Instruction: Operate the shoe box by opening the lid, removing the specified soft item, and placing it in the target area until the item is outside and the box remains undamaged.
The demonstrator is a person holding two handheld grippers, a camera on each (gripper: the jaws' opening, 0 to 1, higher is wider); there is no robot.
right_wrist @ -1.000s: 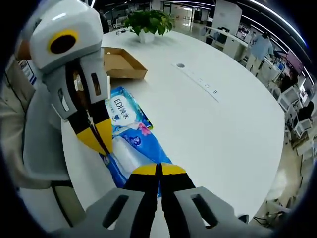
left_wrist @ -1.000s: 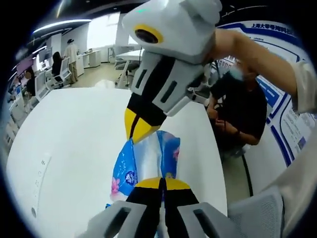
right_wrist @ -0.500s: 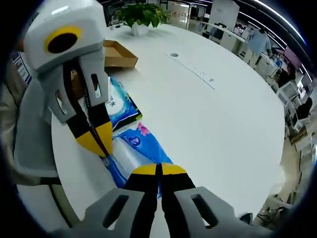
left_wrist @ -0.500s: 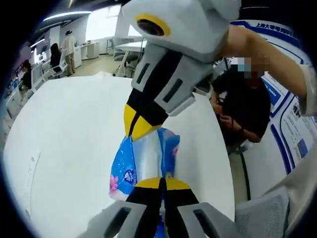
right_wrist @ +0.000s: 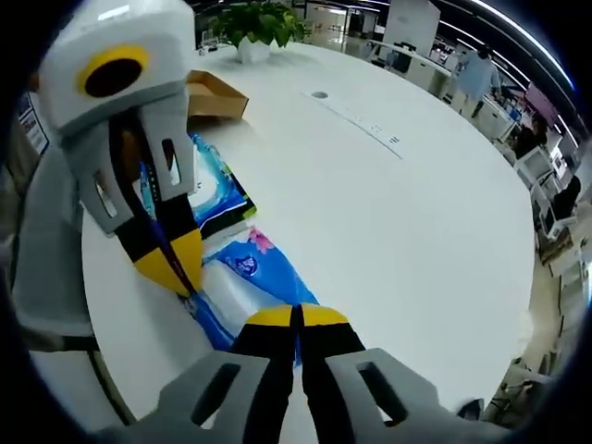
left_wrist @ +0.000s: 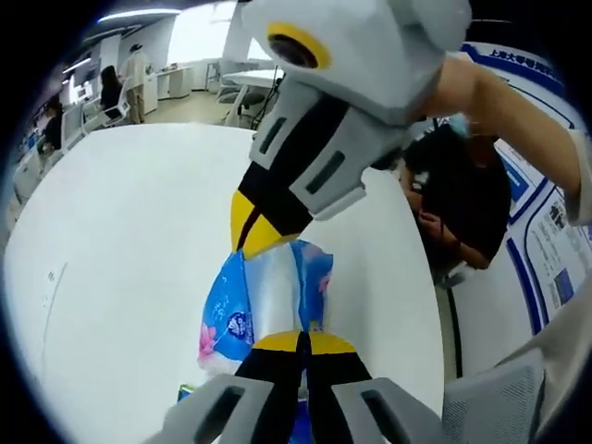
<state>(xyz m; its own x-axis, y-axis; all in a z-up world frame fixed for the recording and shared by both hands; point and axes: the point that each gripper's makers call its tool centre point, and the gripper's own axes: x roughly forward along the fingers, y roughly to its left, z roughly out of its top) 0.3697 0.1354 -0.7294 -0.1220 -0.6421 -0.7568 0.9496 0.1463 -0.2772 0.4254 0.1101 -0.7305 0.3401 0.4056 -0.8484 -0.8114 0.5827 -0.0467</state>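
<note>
Blue soft pack (left_wrist: 268, 296) held between both grippers over white table (left_wrist: 120, 259). Left gripper (left_wrist: 298, 340) jaws clamped on its near end, right gripper (right_wrist: 296, 319) jaws clamped on the opposite end. Second pack (right_wrist: 215, 190) lies beyond the right gripper's tips, brown box (right_wrist: 215, 95) farther past it.
</note>
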